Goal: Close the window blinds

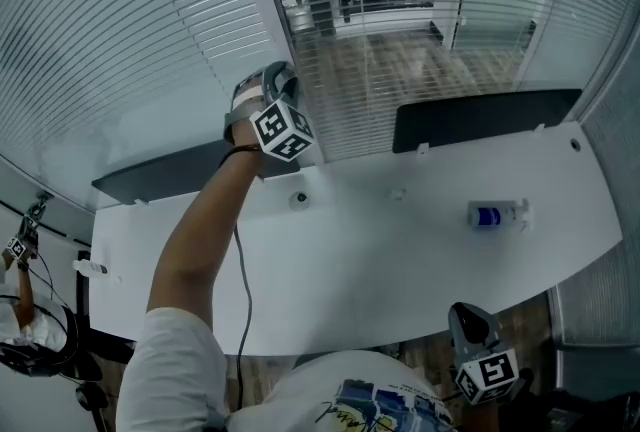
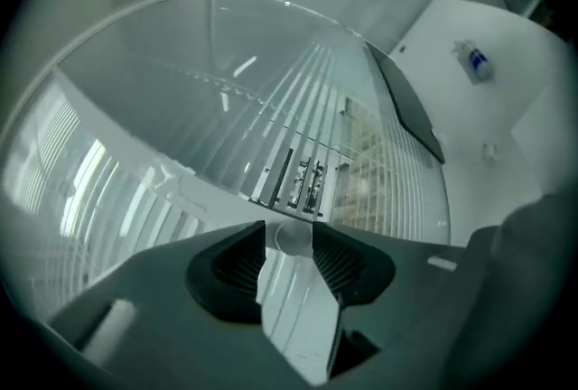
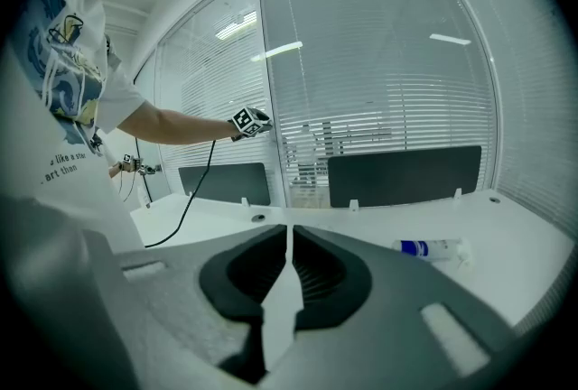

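At the far left, the pale horizontal slats of the left window pane (image 1: 120, 50) lie turned nearly flat, letting little through. Next comes the left gripper (image 1: 272, 85), raised on an outstretched arm against the white upright window frame (image 1: 262, 10). Its jaws stand wide apart. A pale round control rod (image 2: 291, 238) sits between the tips, filling most of the gap but, by my reading, not clamped. The rod shows almost end-on there, so I cannot tell how its long axis runs. It lies straight ahead of this gripper, which is far the nearer of the two.

Just right of the frame, the white slatted window blinds (image 1: 390, 40) stand tilted open, with the room beyond showing through. Closing them likely depends on gripping and twisting that rod.

Below lies the white curved desk (image 1: 400, 260), with two dark partition screens (image 1: 485, 118) along its far edge. A small clear bottle with a blue label (image 1: 497, 214) lies well apart to the right, and nothing blocks the reach. Far right and low, the right gripper (image 3: 288, 235) waits with its jaws together, holding nothing.
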Demonstrator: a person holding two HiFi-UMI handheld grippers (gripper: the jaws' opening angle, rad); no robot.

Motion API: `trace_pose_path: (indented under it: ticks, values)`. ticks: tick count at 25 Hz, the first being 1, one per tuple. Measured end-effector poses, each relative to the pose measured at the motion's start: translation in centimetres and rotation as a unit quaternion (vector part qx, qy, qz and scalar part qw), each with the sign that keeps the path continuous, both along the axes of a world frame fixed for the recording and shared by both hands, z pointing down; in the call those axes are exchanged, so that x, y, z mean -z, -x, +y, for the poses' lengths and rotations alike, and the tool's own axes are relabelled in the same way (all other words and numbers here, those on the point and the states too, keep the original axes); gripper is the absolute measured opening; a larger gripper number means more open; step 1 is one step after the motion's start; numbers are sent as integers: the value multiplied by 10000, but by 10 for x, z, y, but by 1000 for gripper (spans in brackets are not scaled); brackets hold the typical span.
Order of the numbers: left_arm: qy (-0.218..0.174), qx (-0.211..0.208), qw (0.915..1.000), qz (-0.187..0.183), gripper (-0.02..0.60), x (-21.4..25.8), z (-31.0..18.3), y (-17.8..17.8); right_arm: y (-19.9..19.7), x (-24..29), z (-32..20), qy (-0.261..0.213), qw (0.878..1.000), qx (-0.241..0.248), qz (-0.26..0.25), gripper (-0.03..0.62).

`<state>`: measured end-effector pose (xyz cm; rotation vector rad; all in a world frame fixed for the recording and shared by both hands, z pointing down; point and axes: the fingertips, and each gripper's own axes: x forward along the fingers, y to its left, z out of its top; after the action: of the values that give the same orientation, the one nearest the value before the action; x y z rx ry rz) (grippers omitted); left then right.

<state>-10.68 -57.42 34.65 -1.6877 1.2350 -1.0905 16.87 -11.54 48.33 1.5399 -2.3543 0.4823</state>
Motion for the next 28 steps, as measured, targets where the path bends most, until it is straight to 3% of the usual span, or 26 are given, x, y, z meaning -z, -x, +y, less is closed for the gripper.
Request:
trace_pose_path:
  ticks: [2,5,7,9,11,14,18,20,23,28]
  values:
    - [-7,-67,9978,-654,167,-6,-3,-1,2,3,-2,-7,10000,17,11,20]
    - [-85,-22,9872,-1595,167,-13,-10,4,4,9,-1,7,10000,16,26,20]
    - [-194,-27,9823,-1865,129,-11,-11,5,3,11,-1,15,10000,-3,36,20]
    - [-233,-7,9835,-1793,121,-10,-11,5,3,6,0,22,10000,-15,30,20]
    - [-221,28,9887,-1482,124,-11,-11,5,4,3,0,41,10000,-17,15,20]
    - [-119,52,9978,-647,126,-10,-11,1,6,2,0,57,10000,-8,10,20]
    - [-33,353,9973,645,126,-5,-9,4,7,3,-2,43,10000,32,17,20]
    - [-2,514,9896,1345,126,-2,-8,6,7,2,-2,49,10000,37,23,20]
    - [56,700,9712,2278,126,3,-8,9,8,3,-3,13,10000,37,1,20]
    - [171,838,9442,3180,126,4,-7,12,6,-2,-1,31,10000,43,1,20]
